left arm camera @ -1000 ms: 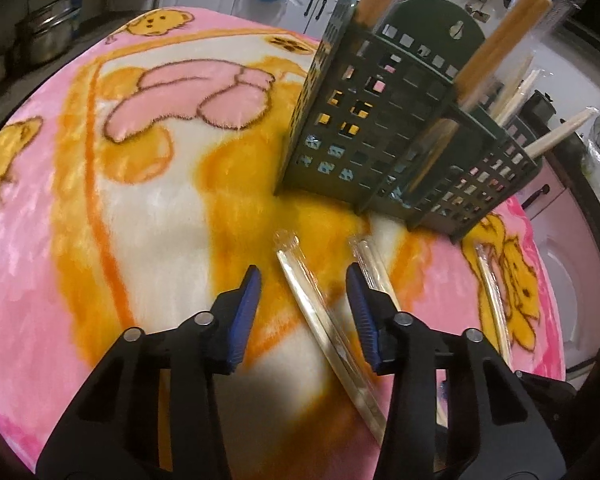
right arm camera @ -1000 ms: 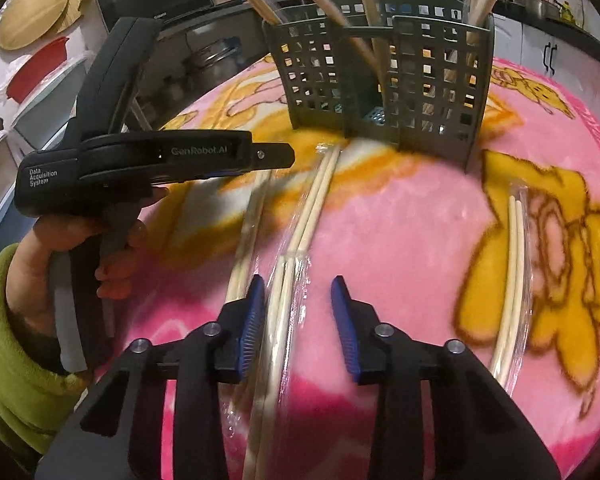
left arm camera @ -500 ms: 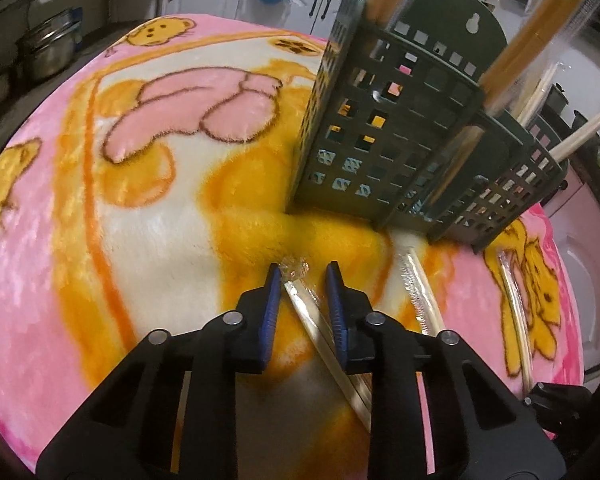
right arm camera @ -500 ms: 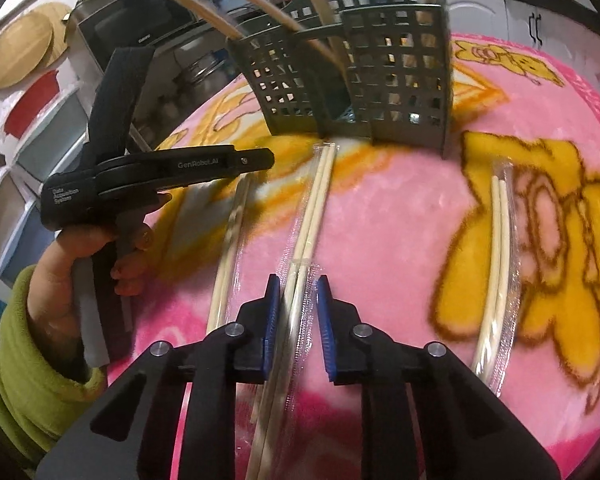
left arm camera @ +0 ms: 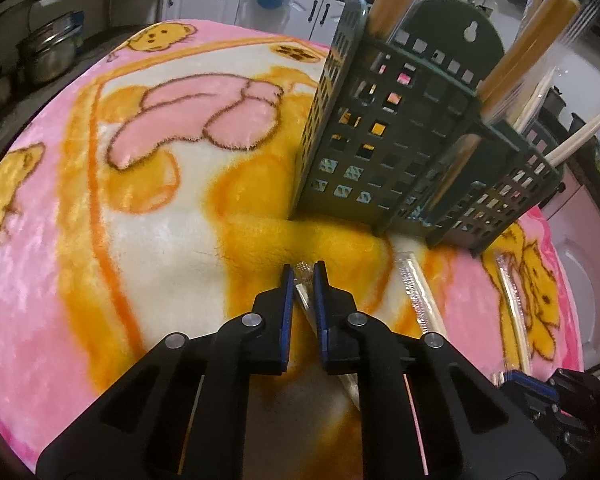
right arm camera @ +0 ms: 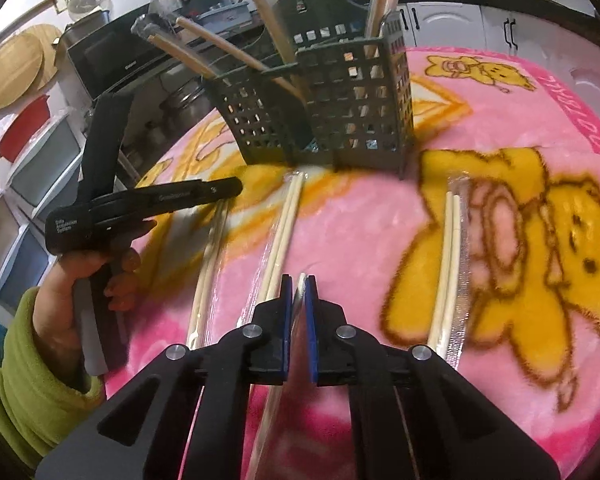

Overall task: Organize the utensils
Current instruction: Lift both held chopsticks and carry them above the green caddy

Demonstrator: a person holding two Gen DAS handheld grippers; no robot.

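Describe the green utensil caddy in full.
The caddy is dark green, plastic by its look, with grid-perforated walls, several compartments and a taller rounded back tab with a hanging hole. It stands upright on the pink blanket. Wrapped chopsticks lean out of its compartments. Neither gripper touches it; more wrapped pairs lie on the blanket in front.

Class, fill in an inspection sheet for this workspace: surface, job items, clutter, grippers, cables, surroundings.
Surface: pink and yellow bear blanket.
Job items: green holder with chopsticks standing in it; three wrapped pairs lie flat: left pair, middle pair, right pair.
Clutter: nothing seen.
Grippers: left gripper shut on the left pair's end; right gripper shut on the middle pair's wrapper.
Cables: nothing seen.
Surroundings: white cabinets, metal pots, microwave, round wooden board.
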